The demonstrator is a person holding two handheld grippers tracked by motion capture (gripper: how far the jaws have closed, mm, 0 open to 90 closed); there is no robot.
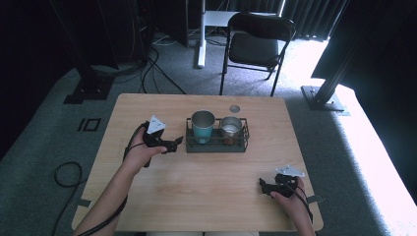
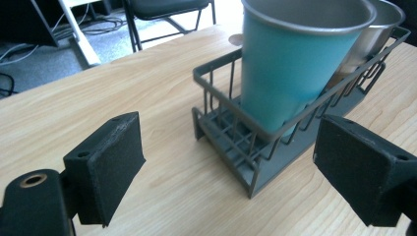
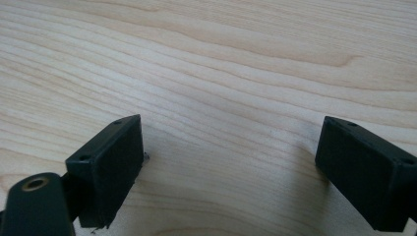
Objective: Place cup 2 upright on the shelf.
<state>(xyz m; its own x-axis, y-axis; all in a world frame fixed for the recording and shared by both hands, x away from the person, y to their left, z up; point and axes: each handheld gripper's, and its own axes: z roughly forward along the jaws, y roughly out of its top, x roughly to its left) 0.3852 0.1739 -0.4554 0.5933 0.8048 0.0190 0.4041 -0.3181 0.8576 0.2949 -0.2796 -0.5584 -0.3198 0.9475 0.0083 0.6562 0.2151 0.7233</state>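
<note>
A grey wire rack [image 1: 216, 145] stands mid-table and holds two cups. The teal metal cup [image 1: 202, 126] is in its left end, a steel cup [image 1: 230, 129] in its right end. My left gripper [image 1: 178, 142] is open just left of the rack, jaws pointing at it. In the left gripper view the rack's corner [image 2: 246, 162] and the teal cup [image 2: 290, 69] sit between and beyond the spread jaws, with the steel cup [image 2: 378, 29] behind. My right gripper [image 1: 262, 186] rests low near the table's front right, open over bare wood [image 3: 226, 98].
The wooden table [image 1: 206, 196] has a small round grommet [image 1: 234, 108] near its far edge. A black folding chair [image 1: 255, 44] stands beyond the table on grey carpet. Black frame posts and cables lie on the floor left and right.
</note>
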